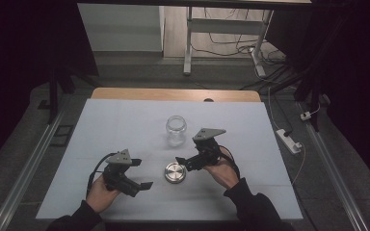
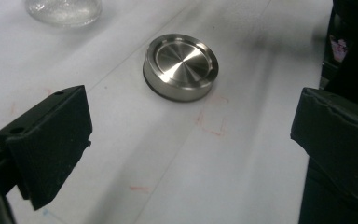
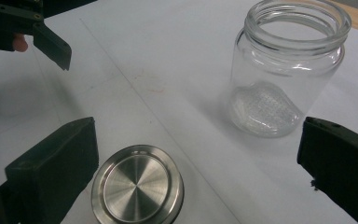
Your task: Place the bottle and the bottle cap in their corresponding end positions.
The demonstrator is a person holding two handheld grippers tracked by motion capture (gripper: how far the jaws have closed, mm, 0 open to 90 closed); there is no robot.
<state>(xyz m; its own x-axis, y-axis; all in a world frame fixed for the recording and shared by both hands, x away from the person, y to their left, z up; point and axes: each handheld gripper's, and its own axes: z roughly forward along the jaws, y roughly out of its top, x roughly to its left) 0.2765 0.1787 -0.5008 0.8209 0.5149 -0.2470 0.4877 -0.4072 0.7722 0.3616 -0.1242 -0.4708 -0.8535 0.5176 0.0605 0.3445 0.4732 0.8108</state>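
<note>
High view is showing a person seated at a white-covered desk [image 1: 125, 120], a hand-held gripper in each hand, with a round metal lid [image 1: 175, 173] lying flat between them and an open glass jar [image 1: 176, 130] standing upright a little farther back. Both tools are hovering released: the left hand-held gripper [image 1: 142, 174] is waiting just to the lid's left, jaws spread and grasping nothing, while the right hand-held gripper [image 1: 183, 162] is angling in from the lid's right, its jaws likewise wide apart and empty. The arrangement is looking like the start of a capping job — lid set down within easy reach of either hand, jar placed clear behind it with its mouth free to receive the lid. Left gripper view is looking across the bare desk at the lid [image 2: 181, 66], showing its brushed top, raised rim and dark lower edge, with a sliver of the jar's base [image 2: 64, 10] at the top edge; faint red marks on the sheet are turning up here and are too small to read from above. Right gripper view is bringing what the others are missing — the jar's threaded neck [image 3: 298, 21] and empty interior, the lid [image 3: 137, 185] sitting just beside its own left jaw, and the other hand-held gripper [image 3: 51, 44] hanging open across the desk.
</note>
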